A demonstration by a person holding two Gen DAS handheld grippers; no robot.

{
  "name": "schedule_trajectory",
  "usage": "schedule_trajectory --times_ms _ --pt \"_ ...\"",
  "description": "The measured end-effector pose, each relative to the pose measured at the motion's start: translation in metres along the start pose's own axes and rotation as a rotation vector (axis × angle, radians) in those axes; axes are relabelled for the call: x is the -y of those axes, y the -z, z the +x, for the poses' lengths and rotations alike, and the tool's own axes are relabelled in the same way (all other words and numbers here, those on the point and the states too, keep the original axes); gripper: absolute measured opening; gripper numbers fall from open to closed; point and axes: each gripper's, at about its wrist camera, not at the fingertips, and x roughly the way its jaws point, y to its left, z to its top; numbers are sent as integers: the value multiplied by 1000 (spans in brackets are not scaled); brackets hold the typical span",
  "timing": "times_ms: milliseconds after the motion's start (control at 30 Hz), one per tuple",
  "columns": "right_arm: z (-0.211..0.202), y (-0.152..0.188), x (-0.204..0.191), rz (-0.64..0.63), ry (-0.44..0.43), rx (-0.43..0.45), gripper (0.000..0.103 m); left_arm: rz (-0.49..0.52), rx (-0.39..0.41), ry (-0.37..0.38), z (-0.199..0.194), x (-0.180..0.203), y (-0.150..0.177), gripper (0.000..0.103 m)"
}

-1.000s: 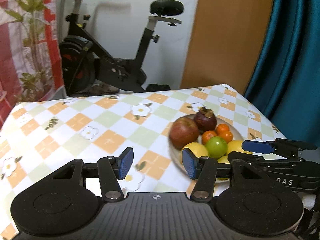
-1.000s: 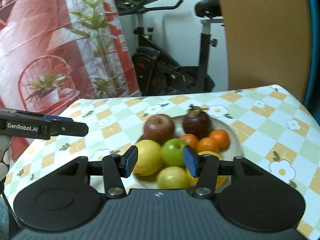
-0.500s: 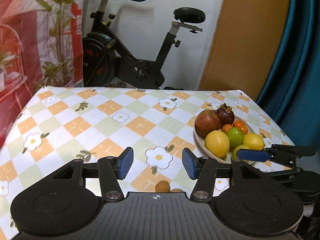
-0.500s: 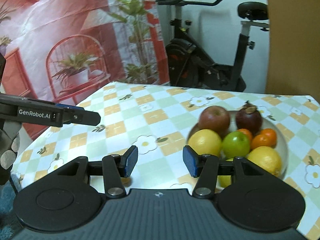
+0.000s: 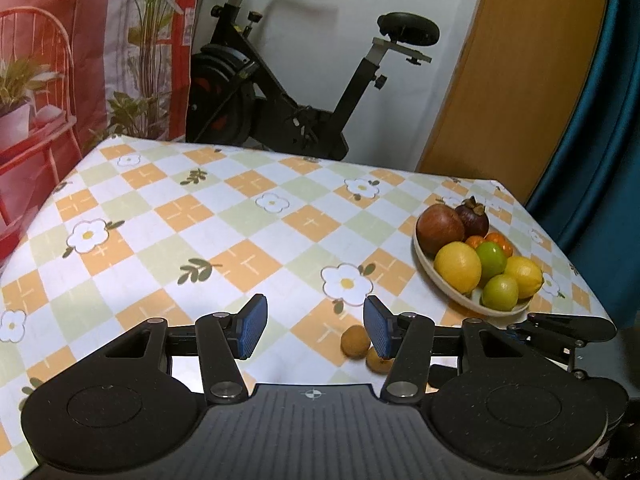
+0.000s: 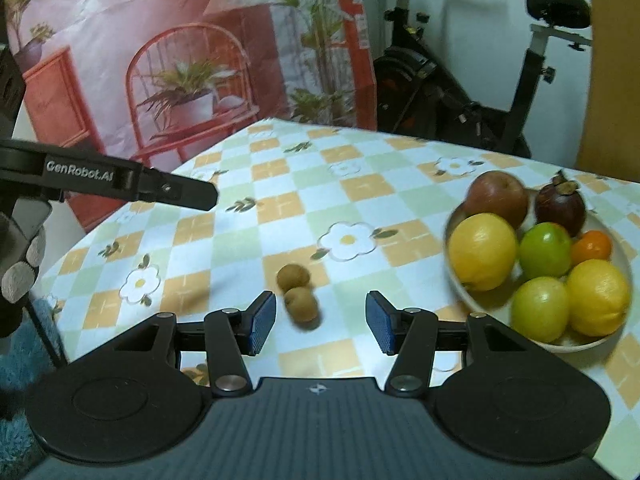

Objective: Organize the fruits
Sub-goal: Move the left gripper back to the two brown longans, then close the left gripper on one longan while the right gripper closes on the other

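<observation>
The right tool (image 6: 321, 322) hangs over the checked, flowered surface (image 6: 280, 208) with its blue pads apart and nothing pressed between them. Just ahead of the left pad lie two small brown fruits (image 6: 298, 292), touching each other; blur makes their kind hard to tell, perhaps longans. To the right a bowl (image 6: 580, 346) holds two lemons, green fruits, a red apple (image 6: 498, 196), a mangosteen (image 6: 560, 204) and an orange. The left tool (image 6: 176, 192) reaches in from the left edge.

Orange-green checked tablecloth (image 5: 248, 216); 2 brown fruits (image 6: 298, 294).
</observation>
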Motion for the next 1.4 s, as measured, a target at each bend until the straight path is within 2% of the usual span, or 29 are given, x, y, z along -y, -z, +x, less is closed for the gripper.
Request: schedule_trajectory --times_ms 300,600,900,1200,1267,1333,1400 --pt "36 0 -13 -80 -17 -51 51 -21 -20 14 9 -3 7 52" --pt "61 -4 -11 -101 -40 -89 29 -32 -48 23 22 -3 9 51" --pt "52 3 -7 -111 -48 -77 28 15 -87 51 44 11 10 51" --pt "25 10 15 -70 -7 -36 28 15 -140 61 75 23 17 51" --pt "19 11 21 -51 1 -25 28 -18 -153 68 79 20 18 45" --pt "14 12 25 -41 9 -16 28 -24 -165 65 83 21 19 44" --pt "10 12 30 -30 17 -5 28 0 -160 48 84 24 21 33"
